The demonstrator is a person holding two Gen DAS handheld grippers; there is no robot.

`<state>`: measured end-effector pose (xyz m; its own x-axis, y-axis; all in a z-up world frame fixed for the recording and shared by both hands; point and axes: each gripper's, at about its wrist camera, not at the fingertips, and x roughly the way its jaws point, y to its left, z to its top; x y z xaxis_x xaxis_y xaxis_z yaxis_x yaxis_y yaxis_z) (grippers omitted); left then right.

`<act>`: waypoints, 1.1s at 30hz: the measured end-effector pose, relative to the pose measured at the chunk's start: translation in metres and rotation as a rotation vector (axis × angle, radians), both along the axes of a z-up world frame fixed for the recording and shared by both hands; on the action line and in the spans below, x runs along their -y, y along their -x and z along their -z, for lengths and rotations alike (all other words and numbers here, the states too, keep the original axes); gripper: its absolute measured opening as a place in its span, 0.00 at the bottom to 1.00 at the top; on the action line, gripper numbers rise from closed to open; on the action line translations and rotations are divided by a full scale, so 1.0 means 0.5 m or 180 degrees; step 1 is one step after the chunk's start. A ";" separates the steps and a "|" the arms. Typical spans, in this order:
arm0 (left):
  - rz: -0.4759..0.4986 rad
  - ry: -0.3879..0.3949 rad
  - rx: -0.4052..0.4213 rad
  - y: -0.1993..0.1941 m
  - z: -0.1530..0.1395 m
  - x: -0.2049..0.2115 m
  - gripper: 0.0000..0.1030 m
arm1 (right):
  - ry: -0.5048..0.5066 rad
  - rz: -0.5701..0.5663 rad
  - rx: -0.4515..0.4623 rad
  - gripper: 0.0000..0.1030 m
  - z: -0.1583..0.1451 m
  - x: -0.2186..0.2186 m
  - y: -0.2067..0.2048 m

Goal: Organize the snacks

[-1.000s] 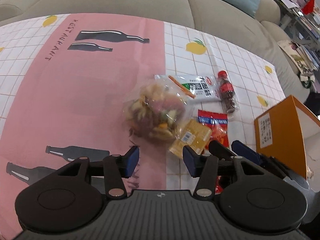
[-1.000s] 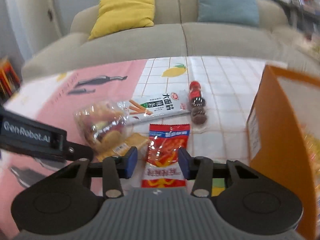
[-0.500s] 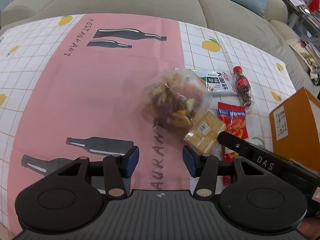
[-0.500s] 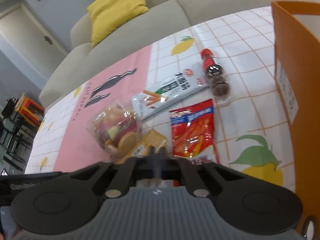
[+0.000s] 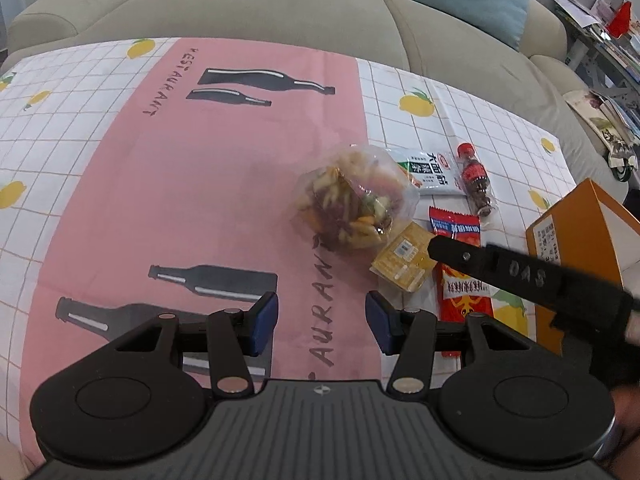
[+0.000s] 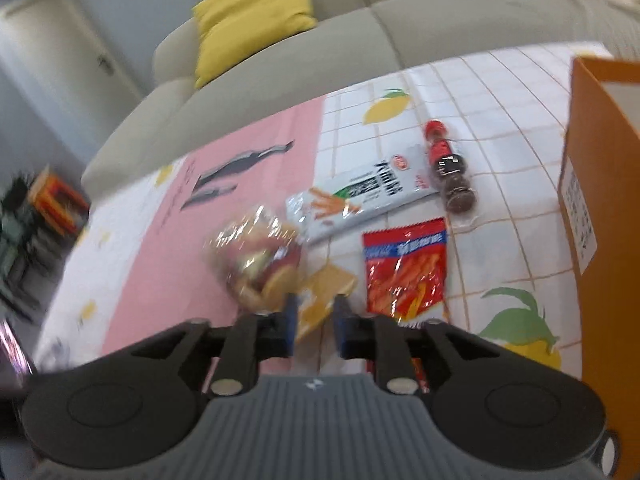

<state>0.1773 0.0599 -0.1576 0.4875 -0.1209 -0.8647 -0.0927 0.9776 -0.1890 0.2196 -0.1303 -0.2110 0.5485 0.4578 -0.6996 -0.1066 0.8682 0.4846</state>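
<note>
Right wrist view first: the yellow cracker packet (image 6: 326,292) lies flat on the table near its right edge, right at the seam where pink cloth meets white grid, and the right gripper (image 6: 314,326) tilts down over its near end, jaws a narrow gap apart after just opening a little from fully closed, the packet's near corner showing between the blue pads (image 6: 289,322) — whether they touch it, I cannot tell. Touching the packet on its left, the clear bag of mixed crisps (image 6: 260,256); just to its right, the red snack packet (image 6: 406,270) lying flat. Farther toward the sofa edge, the white breadstick packet (image 6: 362,196) lies slantwise, and the small cola-bottle candy (image 6: 448,168) lies on its side just beside it. The orange box (image 6: 600,208) stands upright at the table's right edge. From the left wrist view, the left gripper (image 5: 322,322) hangs over the pink band of the tablecloth (image 5: 180,184), pitched steeply down, jaws parted with nothing between them, well short of the crisps. The right tool's black body crosses from the right, over the red packet. Behind the table, the grey sofa (image 5: 248,12).
</note>
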 end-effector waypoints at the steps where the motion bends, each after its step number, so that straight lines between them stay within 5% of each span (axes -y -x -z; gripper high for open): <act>1: 0.0023 -0.0006 0.0020 -0.002 -0.001 0.002 0.57 | -0.0088 0.0034 -0.0096 0.23 0.008 0.000 -0.014; 4: 0.0129 -0.0029 0.0074 -0.005 -0.007 0.005 0.57 | -0.0269 0.0180 -0.0352 0.30 0.034 0.005 -0.033; 9: 0.0217 -0.0022 0.0072 -0.006 -0.006 0.002 0.53 | -0.0617 0.0309 -0.0647 0.26 0.068 0.018 -0.033; 13: 0.0167 -0.0037 0.0043 -0.002 -0.002 -0.006 0.52 | -0.0628 0.0277 -0.0558 0.07 0.058 0.010 -0.021; 22: 0.0163 0.0173 0.0033 0.024 -0.021 -0.024 0.52 | -0.0471 0.0142 -0.0530 0.01 0.010 -0.020 0.067; 28: 0.0181 0.0277 -0.0021 0.071 -0.021 -0.011 0.76 | -0.0325 0.0038 -0.0513 0.02 -0.003 -0.036 0.166; 33: -0.0002 0.0481 -0.0099 0.082 -0.022 -0.006 0.79 | 0.0116 -0.0187 -0.0332 0.14 -0.021 -0.046 0.195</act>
<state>0.1363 0.0628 -0.1464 0.4610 -0.2506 -0.8513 -0.1015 0.9381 -0.3311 0.1221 -0.1074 -0.2005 0.4449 0.4601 -0.7684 -0.1083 0.8793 0.4639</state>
